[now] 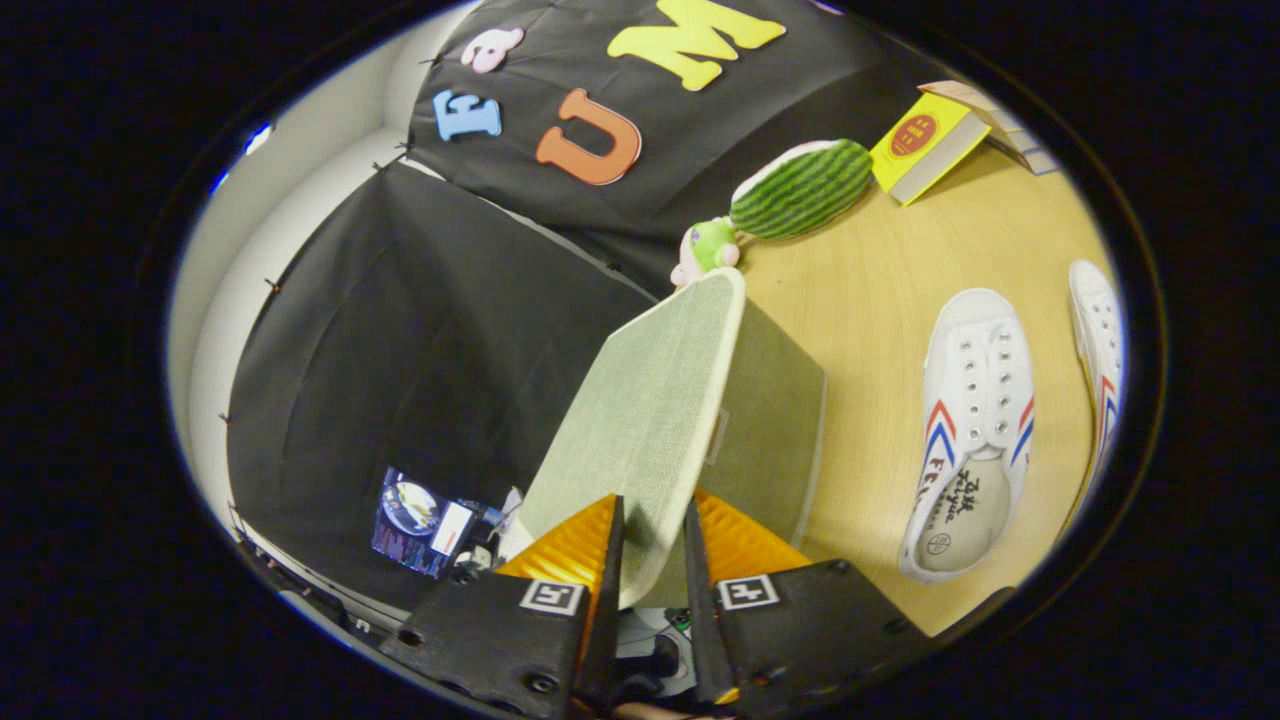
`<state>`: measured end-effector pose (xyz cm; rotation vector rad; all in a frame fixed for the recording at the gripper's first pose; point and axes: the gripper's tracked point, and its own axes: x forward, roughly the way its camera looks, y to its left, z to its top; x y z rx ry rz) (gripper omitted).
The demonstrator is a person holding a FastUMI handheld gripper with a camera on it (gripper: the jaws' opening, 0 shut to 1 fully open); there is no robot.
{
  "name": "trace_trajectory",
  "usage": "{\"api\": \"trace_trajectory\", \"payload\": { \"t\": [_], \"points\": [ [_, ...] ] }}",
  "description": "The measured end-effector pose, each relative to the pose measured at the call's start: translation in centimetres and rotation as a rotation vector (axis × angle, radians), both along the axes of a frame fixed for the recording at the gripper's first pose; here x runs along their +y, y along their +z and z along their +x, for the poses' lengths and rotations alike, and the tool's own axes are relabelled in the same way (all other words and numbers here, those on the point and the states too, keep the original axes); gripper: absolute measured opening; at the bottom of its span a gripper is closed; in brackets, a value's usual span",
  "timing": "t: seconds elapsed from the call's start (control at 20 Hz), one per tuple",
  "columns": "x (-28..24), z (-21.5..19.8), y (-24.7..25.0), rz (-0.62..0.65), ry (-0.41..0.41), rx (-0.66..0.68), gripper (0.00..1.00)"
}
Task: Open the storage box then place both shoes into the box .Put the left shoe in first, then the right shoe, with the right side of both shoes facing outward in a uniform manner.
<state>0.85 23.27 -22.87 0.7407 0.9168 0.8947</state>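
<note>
My gripper [655,515] is shut on the near edge of the storage box lid [640,420], a pale green fabric panel that stands lifted and tilted away from the fingers. Behind the lid sits the green storage box [775,430] on the wooden table [880,270]. To the right of the box lie two white shoes with red and blue stripes: one [970,430] close to the box with its opening toward me, the other [1100,350] farther right, partly cut off.
Beyond the box lie a watermelon-patterned plush [800,188] and a small green and pink toy [706,248]. A yellow book [925,142] rests against other books at the table's far right. Black cloth walls stand to the left and behind.
</note>
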Motion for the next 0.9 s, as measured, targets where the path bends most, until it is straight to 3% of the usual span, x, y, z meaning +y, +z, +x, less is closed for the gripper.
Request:
{"api": "trace_trajectory", "payload": {
  "t": [0.15,0.25,0.55,0.9],
  "points": [
    [-0.3,-0.1,2.0,0.035,-0.011,0.001,0.11],
    [0.1,-0.3,3.6,0.046,-0.009,-0.022,0.05],
    [3.0,-0.5,11.0,0.026,0.029,-0.133,0.05],
    [10.5,-2.5,16.7,-0.156,0.154,-0.357,0.06]
  ]
}}
